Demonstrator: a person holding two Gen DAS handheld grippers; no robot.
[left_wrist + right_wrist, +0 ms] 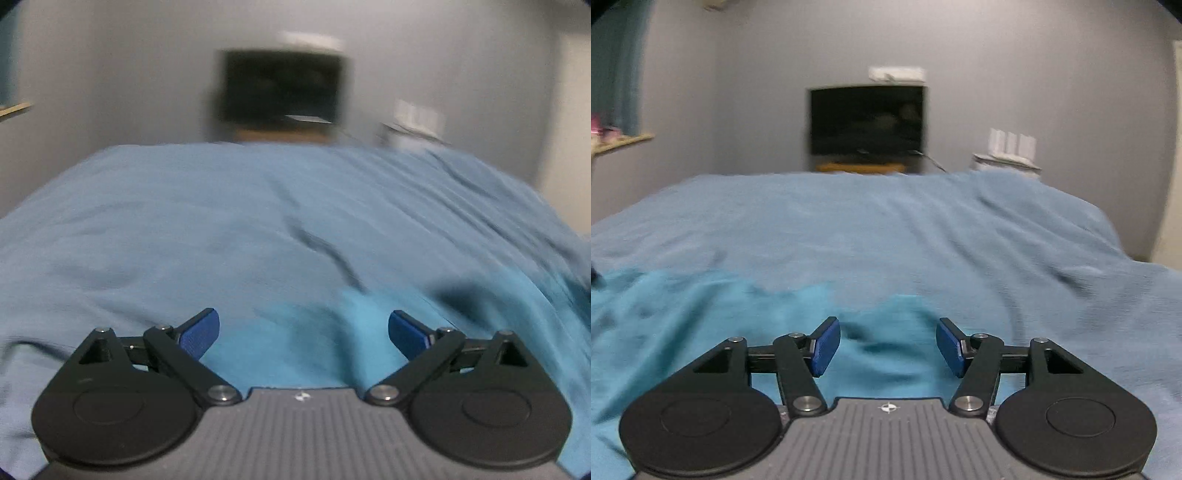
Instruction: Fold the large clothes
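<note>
So, here's what we've got, blurry as it is:
Bed [184, 221]: we see a wrinkled blue cover across all of it.
Garment [280, 354]: we see brighter turquoise cloth rumpled at the near edge of the bed, also under the other camera [683, 325].
Left gripper [303, 332]: jaws spread wide above the garment, nothing between the pads.
Right gripper [888, 347]: jaws apart, empty, over the garment too.
TV [868, 118]: on the wall past the bed's far end.
</note>
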